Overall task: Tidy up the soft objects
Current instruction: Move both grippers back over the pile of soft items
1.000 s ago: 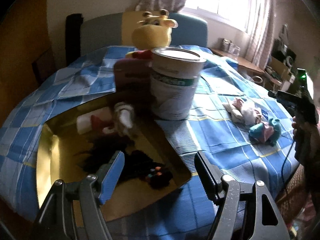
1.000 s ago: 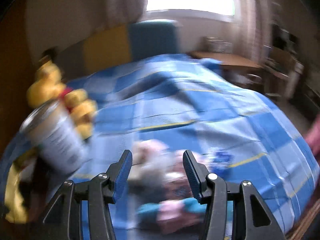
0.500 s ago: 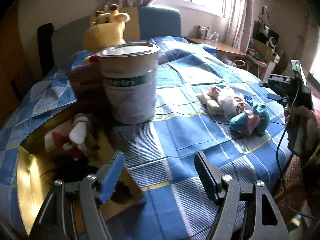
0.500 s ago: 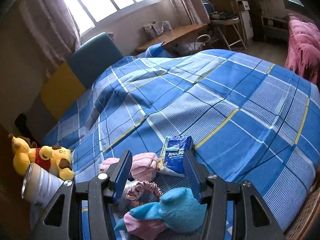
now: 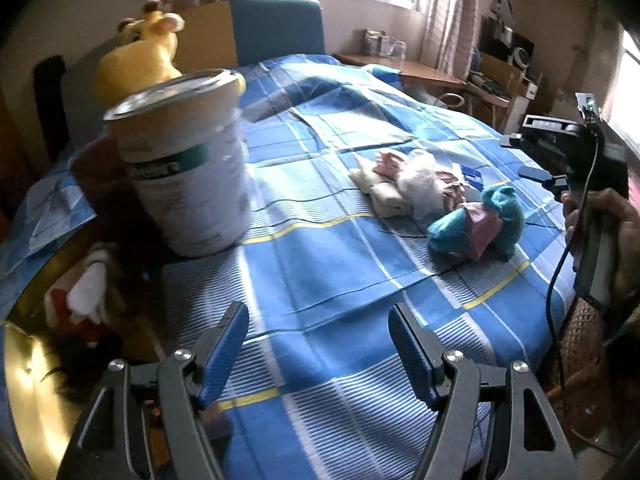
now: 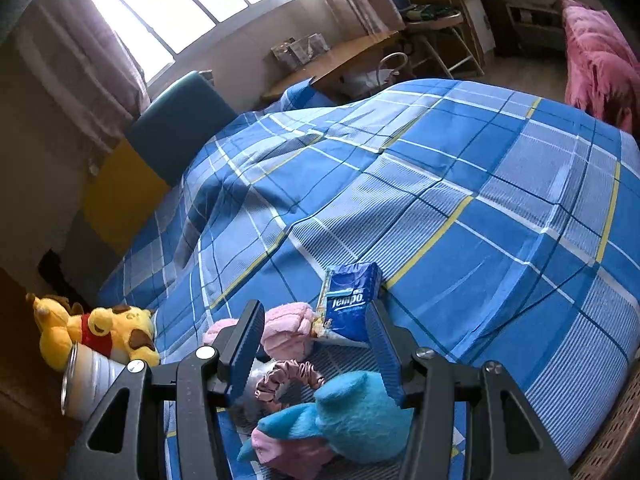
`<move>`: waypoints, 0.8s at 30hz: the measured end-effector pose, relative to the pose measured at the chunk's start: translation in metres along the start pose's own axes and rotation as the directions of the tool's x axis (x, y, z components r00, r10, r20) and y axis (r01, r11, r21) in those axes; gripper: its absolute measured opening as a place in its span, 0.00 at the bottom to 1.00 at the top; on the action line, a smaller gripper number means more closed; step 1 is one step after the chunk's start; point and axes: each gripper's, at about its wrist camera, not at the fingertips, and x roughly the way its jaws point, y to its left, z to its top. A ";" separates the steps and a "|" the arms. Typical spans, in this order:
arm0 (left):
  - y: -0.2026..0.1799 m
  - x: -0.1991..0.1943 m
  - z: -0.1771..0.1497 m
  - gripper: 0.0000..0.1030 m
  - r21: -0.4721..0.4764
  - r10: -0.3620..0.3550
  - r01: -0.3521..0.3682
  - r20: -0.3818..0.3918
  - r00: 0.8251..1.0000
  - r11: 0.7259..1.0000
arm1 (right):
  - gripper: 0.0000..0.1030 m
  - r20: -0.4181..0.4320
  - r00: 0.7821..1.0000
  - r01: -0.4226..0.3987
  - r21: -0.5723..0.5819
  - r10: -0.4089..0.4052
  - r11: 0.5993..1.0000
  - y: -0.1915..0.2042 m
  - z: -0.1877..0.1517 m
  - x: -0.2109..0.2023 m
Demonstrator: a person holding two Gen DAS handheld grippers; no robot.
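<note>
Left view: a gold box [image 5: 24, 392] at the bed's [image 5: 320, 264] edge holds a small doll [image 5: 86, 300] and something dark; a lidded tin [image 5: 188, 160] stands beside it, label blurred. Left tongs [image 5: 318, 354] gape, empty. Right view: right tongs [image 6: 316, 340] sit apart over the teal plush [image 6: 352, 420], scrunchie [image 6: 288, 378] and "Tempo" tissue pack [image 6: 350, 300].

Tin [image 6: 86, 380] half behind gripper frame

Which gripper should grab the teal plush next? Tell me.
Right. The right gripper hangs open just above the teal plush, while the left gripper is open over bare bedspread, well short of it.
</note>
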 end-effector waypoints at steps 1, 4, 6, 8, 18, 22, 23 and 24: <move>-0.004 0.003 0.002 0.70 0.005 -0.009 0.009 -0.004 1.000 1.000 | 0.52 0.007 1.000 0.002 0.013 -0.002 1.000 -0.003 0.000 -0.001; -0.016 0.012 0.009 0.68 0.025 -0.047 0.047 -0.008 0.999 0.999 | 0.52 0.011 1.000 0.005 0.053 -0.005 0.999 -0.011 0.002 -0.002; -0.027 0.019 0.015 0.66 0.047 -0.073 0.074 -0.010 0.997 0.996 | 0.52 0.008 1.000 0.001 0.090 -0.002 0.996 -0.018 0.003 -0.002; -0.038 0.025 0.021 0.66 0.074 -0.096 0.097 -0.012 0.995 0.993 | 0.52 0.002 1.000 -0.002 0.117 0.002 0.993 -0.023 0.004 -0.001; -0.116 0.059 0.058 0.66 0.296 -0.188 0.175 0.017 0.982 0.939 | 0.52 -0.007 0.999 -0.049 0.161 0.051 0.986 -0.030 0.004 0.000; -0.139 0.073 0.068 0.67 0.364 -0.224 0.201 0.020 0.974 0.909 | 0.52 -0.006 0.998 -0.065 0.169 0.067 0.984 -0.031 0.004 0.000; -0.147 0.077 0.071 0.68 0.394 -0.230 0.204 0.020 0.973 0.896 | 0.52 -0.007 0.997 -0.069 0.172 0.071 0.983 -0.032 0.004 0.000; -0.153 0.081 0.072 0.70 0.412 -0.232 0.203 0.022 0.972 0.888 | 0.52 -0.010 0.997 -0.076 0.176 0.079 0.981 -0.032 0.003 0.001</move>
